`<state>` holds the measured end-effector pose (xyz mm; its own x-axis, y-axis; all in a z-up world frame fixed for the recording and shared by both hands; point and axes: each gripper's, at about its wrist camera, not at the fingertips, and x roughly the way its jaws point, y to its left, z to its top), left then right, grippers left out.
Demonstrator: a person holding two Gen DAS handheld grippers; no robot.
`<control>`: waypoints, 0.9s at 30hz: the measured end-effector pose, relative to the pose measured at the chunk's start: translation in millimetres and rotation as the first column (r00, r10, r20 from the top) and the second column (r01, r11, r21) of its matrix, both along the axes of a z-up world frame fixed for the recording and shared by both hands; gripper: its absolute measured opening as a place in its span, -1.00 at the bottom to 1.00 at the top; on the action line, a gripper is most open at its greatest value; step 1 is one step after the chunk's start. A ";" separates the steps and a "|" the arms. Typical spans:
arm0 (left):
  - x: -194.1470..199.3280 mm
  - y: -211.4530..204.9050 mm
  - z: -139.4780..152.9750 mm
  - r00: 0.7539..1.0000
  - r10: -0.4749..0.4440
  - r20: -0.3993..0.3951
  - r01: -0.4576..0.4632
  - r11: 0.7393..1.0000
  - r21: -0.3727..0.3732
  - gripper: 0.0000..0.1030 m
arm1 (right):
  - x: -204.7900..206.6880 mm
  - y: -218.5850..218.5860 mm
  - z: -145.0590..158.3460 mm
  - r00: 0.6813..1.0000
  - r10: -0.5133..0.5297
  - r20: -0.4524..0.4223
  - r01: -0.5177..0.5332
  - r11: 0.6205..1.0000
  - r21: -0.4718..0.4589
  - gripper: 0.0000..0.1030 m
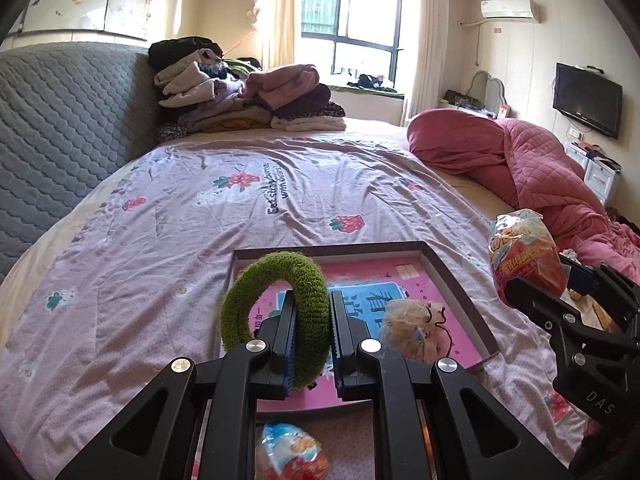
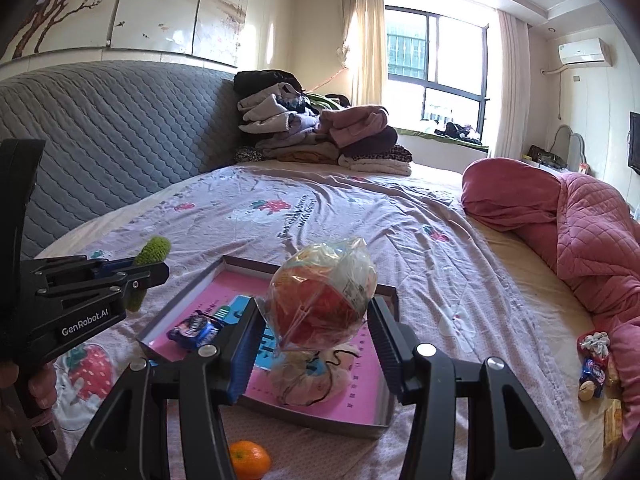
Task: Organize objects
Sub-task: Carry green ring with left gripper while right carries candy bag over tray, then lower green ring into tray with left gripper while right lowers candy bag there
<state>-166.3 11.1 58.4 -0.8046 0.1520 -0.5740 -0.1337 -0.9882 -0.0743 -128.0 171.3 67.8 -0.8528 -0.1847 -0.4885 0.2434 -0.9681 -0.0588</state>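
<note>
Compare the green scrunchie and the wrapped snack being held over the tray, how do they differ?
The scrunchie is a fuzzy green ring; the snack is a rounded bundle in crinkly clear wrap with red and orange print. The scrunchie is pinched thin in the left gripper, whose fingers are nearly together; the snack keeps the right gripper spread wide. Both are held above the tray.

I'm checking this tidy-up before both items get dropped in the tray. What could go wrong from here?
1. The left gripper pinches only one side of the green fuzzy ring; most of it hangs free and may slip or snag.
2. The right gripper holds a crinkly snack bag that could slide out.
3. The tray already holds a small doll; anything dropped on it may bounce over the low rim.
</note>
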 end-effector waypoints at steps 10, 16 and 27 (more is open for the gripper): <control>-22.6 23.8 -19.6 0.999 -0.018 0.036 0.019 1.000 -0.019 -0.73 | -21.4 10.7 -13.4 0.999 -0.016 0.038 0.015 1.000 0.021 0.03; -32.0 33.5 -35.3 0.997 -0.028 0.067 0.029 0.999 -0.017 -0.73 | -30.7 15.9 -29.8 0.996 -0.024 0.089 0.021 0.999 0.029 0.03; -44.9 49.9 -71.1 0.987 -0.056 0.150 0.064 0.997 -0.051 -0.73 | -46.4 15.5 -63.2 0.982 -0.037 0.187 0.027 0.998 0.059 0.03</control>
